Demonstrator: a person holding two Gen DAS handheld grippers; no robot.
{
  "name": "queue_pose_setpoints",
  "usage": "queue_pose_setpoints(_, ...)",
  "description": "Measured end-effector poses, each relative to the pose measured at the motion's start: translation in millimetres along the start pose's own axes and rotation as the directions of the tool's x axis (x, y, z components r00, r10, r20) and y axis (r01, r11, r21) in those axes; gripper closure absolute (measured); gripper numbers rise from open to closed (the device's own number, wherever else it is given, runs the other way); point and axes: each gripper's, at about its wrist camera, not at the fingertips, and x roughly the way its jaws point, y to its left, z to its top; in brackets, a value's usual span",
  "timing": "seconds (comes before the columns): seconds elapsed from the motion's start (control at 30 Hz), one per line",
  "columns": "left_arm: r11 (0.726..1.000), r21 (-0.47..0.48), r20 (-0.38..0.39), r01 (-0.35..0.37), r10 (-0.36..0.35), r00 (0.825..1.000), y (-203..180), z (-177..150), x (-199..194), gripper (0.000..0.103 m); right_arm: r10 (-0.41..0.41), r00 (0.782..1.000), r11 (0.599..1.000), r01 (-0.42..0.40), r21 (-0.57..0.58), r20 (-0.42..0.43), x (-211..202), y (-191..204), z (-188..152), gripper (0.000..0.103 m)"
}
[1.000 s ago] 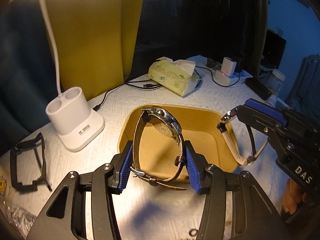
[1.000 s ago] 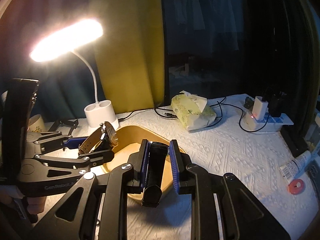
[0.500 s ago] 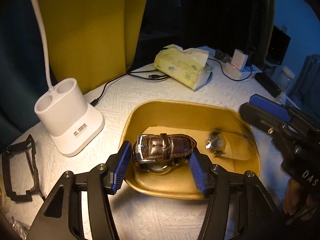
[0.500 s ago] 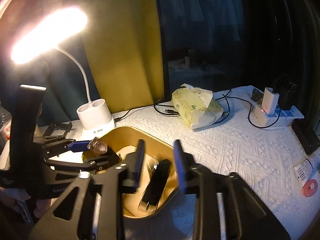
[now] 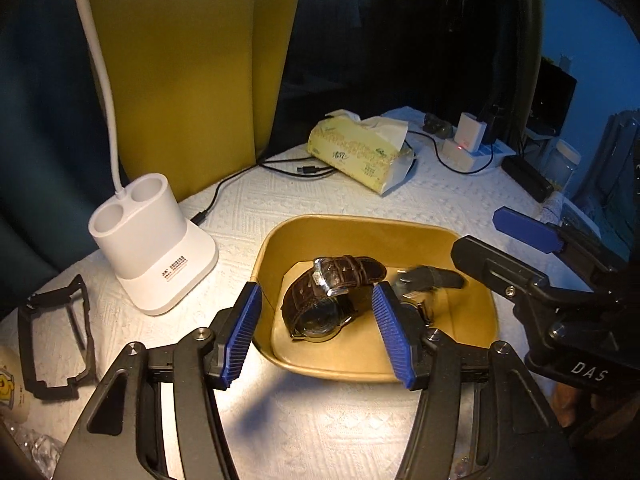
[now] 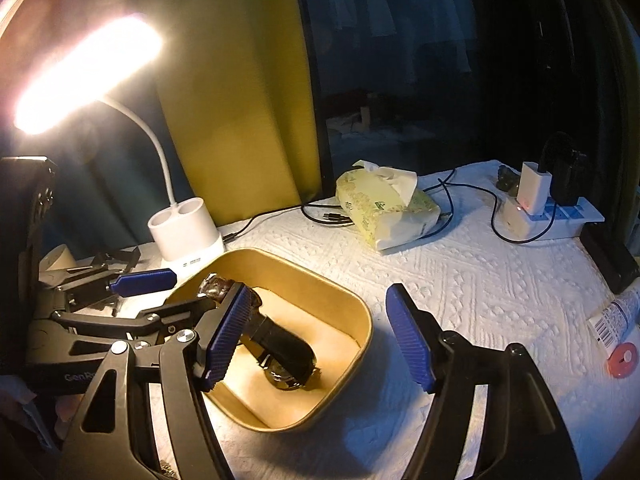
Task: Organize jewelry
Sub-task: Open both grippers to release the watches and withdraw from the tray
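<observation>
A second ago I held both watches up; now the brown watch [image 5: 328,296] and the dark watch [image 6: 286,344] lie in the gold tray [image 5: 472,316] on the desk. My left gripper [image 5: 316,334] has its fingers wide apart and empty. My right gripper [image 6: 320,336] is opening, holding nothing.

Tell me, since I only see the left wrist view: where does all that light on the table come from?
Observer: From a white gooseneck desk lamp. Its long head glows brightly, up and left of the gold plastic tray.
Operator: Is the right gripper holding anything?
Observer: No. Its jaws are opening and the pads press on nothing. The black-strapped watch lies in the tray below.
Operator: Is there anything further right?
Observer: A small red ring lies on the white textured cloth, beside a barcoded white tube.
</observation>
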Motion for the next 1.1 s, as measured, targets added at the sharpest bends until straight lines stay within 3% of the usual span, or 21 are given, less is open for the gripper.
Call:
queue_pose_setpoints(0.43,1.000,0.015,0.019,0.005,-0.005,1.000,-18,-26,-39,0.042,0.016,0.999,1.000,-0.017,0.007,0.037,-41,6,-18,0.033)
queue_pose_setpoints(0.67,1.000,-0.003,-0.001,0.025,-0.025,1.000,-23,-53,-51,0.042,0.013,1.000,1.000,-0.014,0.014,0.027,-68,2,-42,0.033)
queue_pose_setpoints(1.1,1.000,0.009,-0.017,0.000,0.000,1.000,-40,-108,-82,0.042,0.028,0.999,1.000,-0.028,0.012,0.016,-105,6,-79,0.033)
